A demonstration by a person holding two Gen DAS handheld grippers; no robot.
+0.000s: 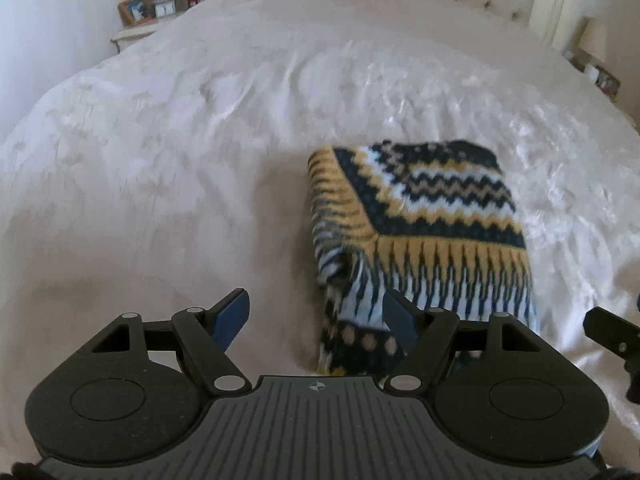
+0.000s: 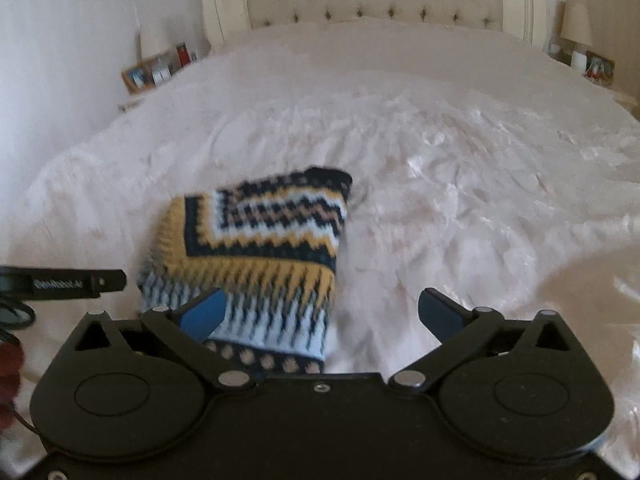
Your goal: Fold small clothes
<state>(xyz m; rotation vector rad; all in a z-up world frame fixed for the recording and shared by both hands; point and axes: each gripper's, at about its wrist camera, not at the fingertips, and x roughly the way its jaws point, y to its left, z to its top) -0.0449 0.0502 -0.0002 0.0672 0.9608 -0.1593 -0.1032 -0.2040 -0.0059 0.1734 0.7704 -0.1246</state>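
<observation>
Left wrist view: folded knit (image 1: 420, 232), right of centre on the bed (image 1: 180, 160), looks soft, thick and light, best pinched at its doubled near edge; both grippers (image 1: 316, 316) (image 2: 320, 312) gape empty.

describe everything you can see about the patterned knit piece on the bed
The knit garment looks like soft wool, patterned in navy, mustard, white and tan zigzags, with a spiked band and a dotted border at its near end. It is folded into a thick, roughly rectangular bundle with layers showing at its left edge. It lies flat on the pale bedspread, toward the foot of the bed. Only the bedspread touches it; neither gripper holds it.
</observation>
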